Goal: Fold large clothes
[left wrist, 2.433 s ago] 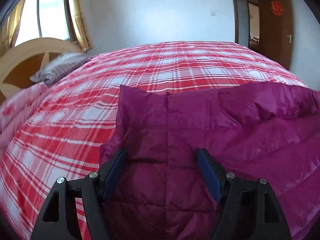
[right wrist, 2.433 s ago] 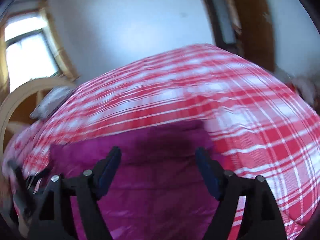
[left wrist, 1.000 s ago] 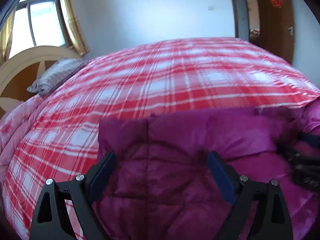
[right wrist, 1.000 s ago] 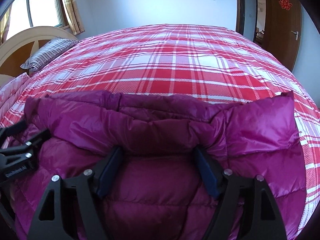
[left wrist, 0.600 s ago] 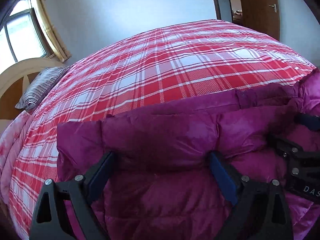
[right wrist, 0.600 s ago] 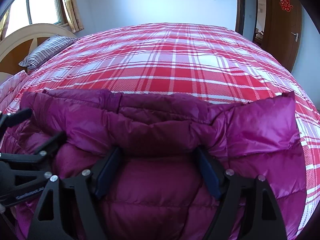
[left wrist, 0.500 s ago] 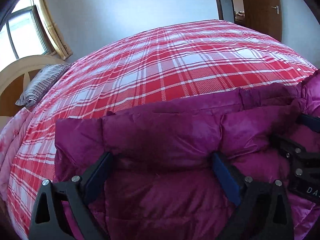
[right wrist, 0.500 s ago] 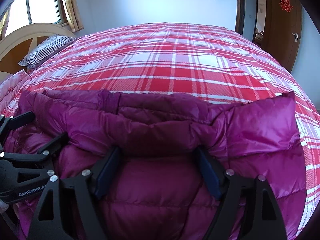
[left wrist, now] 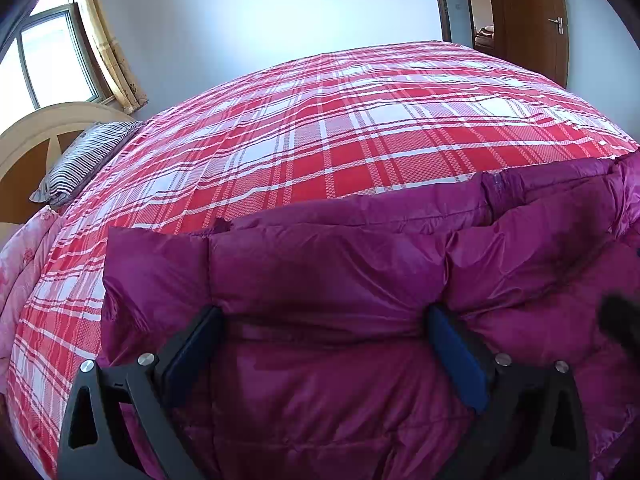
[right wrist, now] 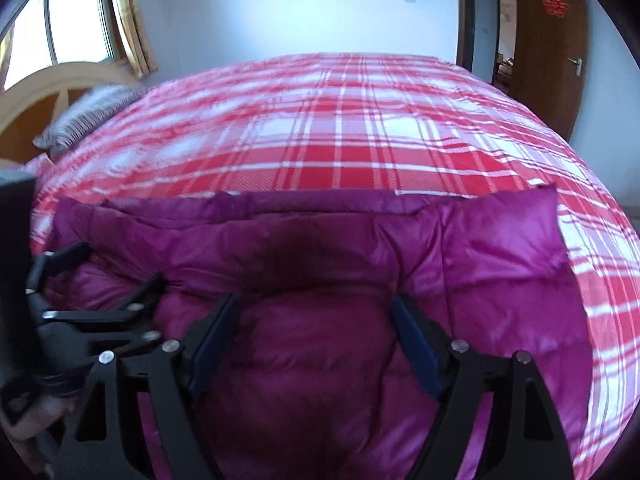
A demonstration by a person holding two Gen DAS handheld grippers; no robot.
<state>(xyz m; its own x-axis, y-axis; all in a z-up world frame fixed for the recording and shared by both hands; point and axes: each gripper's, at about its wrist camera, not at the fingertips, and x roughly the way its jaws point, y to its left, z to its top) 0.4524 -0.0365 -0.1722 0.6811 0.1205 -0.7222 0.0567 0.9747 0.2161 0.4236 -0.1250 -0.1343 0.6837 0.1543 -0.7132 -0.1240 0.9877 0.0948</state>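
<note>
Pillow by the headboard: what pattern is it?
Thin dark and light stripes on the pillow, clearest in the left wrist view.

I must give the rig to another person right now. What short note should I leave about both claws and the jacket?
Left claw: open, fingers wide apart, pressed down on the left part of the purple down jacket; nothing clamped.
Right claw: also open, resting on the jacket's right part; the left claw shows at its left.
Jacket: lies on the red plaid bedcover, near the front edge of the bed, already doubled over with a puffy folded edge facing the far side of the bed.
Done: at least one fold laid down.
Left: probably press it flat, then fold again into a smaller bundle; how many folds are still needed cannot be seen.
</note>
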